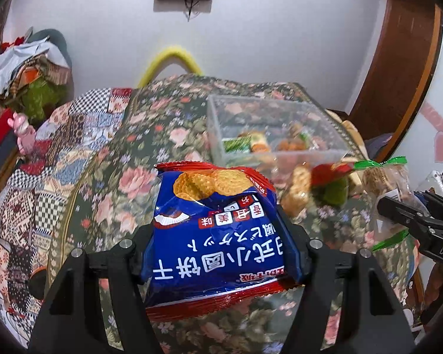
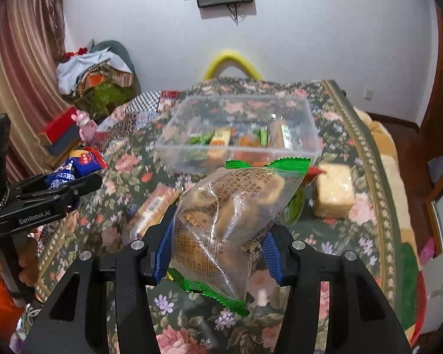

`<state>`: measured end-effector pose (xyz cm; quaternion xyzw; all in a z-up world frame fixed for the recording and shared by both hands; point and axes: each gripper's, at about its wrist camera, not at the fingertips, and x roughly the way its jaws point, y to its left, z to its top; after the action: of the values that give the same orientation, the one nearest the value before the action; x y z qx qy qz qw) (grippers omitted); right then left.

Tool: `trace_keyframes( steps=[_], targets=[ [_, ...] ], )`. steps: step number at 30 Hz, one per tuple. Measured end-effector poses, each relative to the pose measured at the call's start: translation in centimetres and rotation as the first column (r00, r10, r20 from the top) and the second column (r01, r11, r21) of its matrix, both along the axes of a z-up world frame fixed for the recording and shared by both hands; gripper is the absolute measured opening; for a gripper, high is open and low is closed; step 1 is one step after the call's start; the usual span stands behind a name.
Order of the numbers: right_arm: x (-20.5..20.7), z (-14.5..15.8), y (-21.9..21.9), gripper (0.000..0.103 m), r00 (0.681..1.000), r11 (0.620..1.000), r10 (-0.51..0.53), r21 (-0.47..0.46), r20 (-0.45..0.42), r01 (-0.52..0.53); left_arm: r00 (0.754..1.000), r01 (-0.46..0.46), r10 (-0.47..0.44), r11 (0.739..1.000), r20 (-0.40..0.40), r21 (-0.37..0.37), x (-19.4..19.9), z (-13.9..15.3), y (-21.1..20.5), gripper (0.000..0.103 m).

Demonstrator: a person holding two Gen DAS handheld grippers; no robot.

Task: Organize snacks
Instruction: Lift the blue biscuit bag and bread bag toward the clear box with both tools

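Observation:
My left gripper is shut on a blue biscuit bag with red edges, held up above the floral bedspread. My right gripper is shut on a clear bag of round cookies with green ends, also lifted. Beyond both stands a clear plastic box with several small snack packets inside; the left wrist view has the clear plastic box at centre right. The right wrist view catches the left gripper with its blue bag at the left edge.
Loose snacks lie on the bedspread in front of the box: a pale wrapped block, an orange packet and a green one. A pile of clothes and a red box sit at the left. The bed's edge runs down the right.

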<state>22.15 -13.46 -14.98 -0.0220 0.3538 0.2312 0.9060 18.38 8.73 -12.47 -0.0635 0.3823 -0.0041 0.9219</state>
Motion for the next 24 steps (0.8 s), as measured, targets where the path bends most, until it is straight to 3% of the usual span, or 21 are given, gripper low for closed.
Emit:
trace_keyframes(
  steps=[15, 24],
  targets=[
    [4.3, 4.0, -0.3, 0.049, 0.992, 1.000, -0.007, -0.011, 0.122, 0.008, 0.998, 0.015, -0.015, 1.000, 0.065, 0.003, 5.6, 3.3, -2.4, 0.067],
    [8.7, 3.8, 1.6, 0.049, 0.991, 0.998, 0.033, -0.053, 0.129, -0.027, 0.999, 0.005, -0.006, 1.000, 0.043, 0.025, 10.5, 2.6, -3.0, 0.067]
  ],
)
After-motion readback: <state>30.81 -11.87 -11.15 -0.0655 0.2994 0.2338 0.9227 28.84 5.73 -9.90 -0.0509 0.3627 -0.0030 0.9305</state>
